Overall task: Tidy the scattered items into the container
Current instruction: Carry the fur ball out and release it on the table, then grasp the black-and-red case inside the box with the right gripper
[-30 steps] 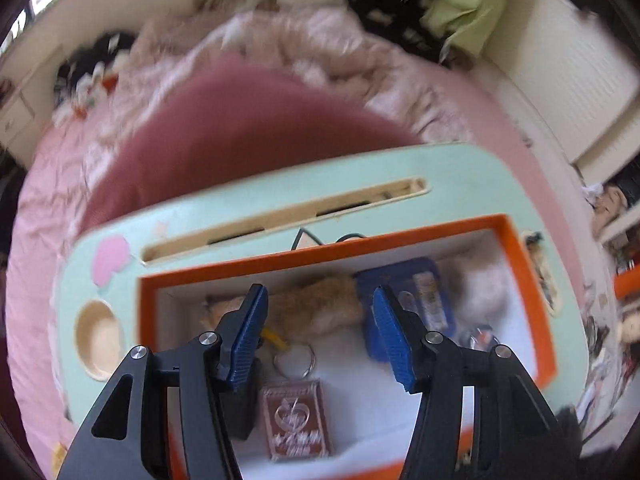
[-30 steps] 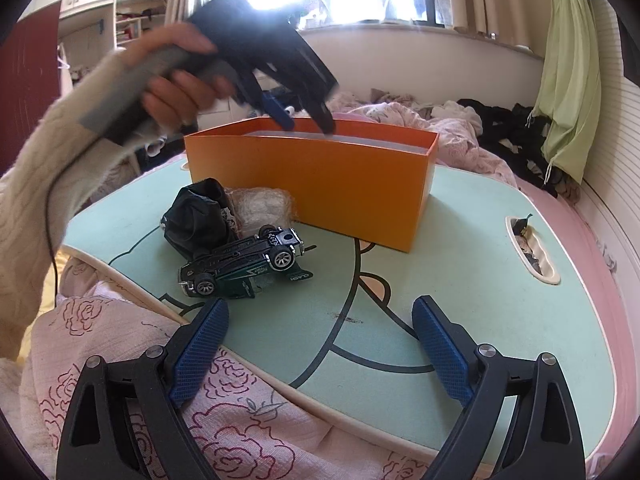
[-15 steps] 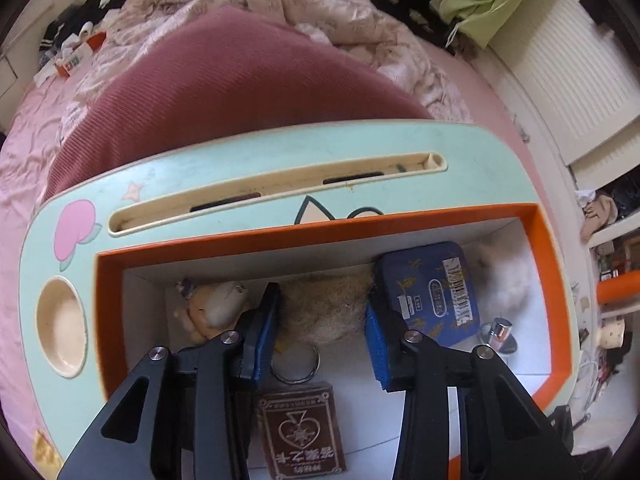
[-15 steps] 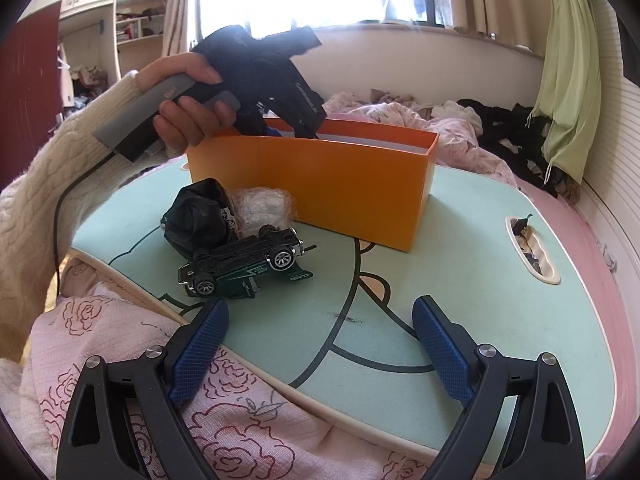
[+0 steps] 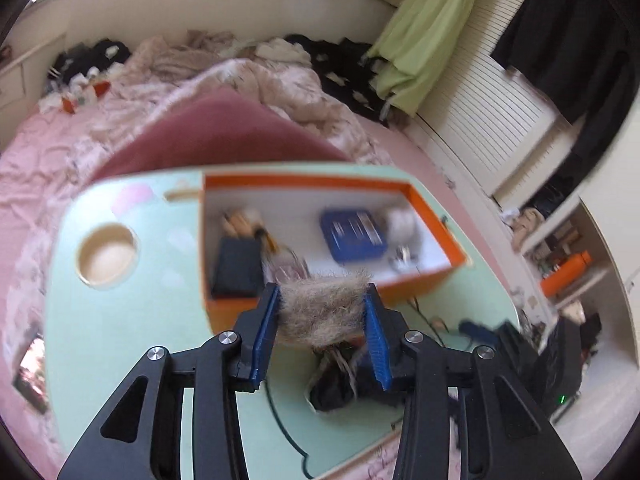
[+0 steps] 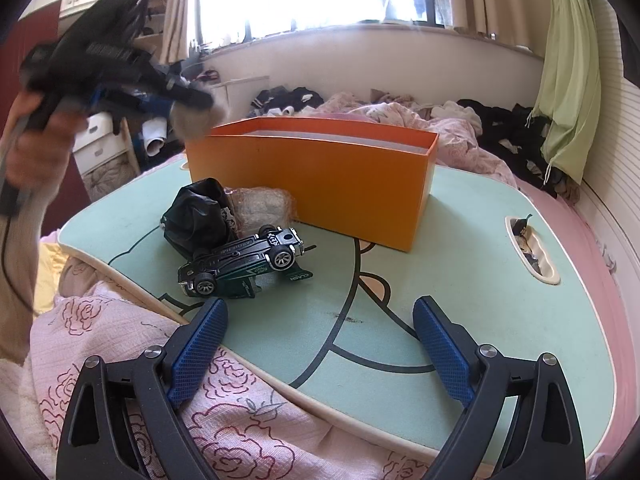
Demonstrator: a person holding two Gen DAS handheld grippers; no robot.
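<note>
Two grippers over a mint lap table, one holding a furry tuft.

Nearest, the right gripper (image 6: 320, 344) stands wide and empty above the table (image 6: 460, 264); beyond it lie a toy car (image 6: 244, 264) and black bag (image 6: 196, 216), then the orange box (image 6: 320, 184). The left gripper (image 5: 322, 316) clamps the fur ball (image 5: 320, 312) outside the box's near wall.

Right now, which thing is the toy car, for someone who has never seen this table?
Find the orange box on the mint lap table. In front of its left end lies the toy car, beside a crumpled black bag. It alone has wheels: dark green, flipped over.
</note>
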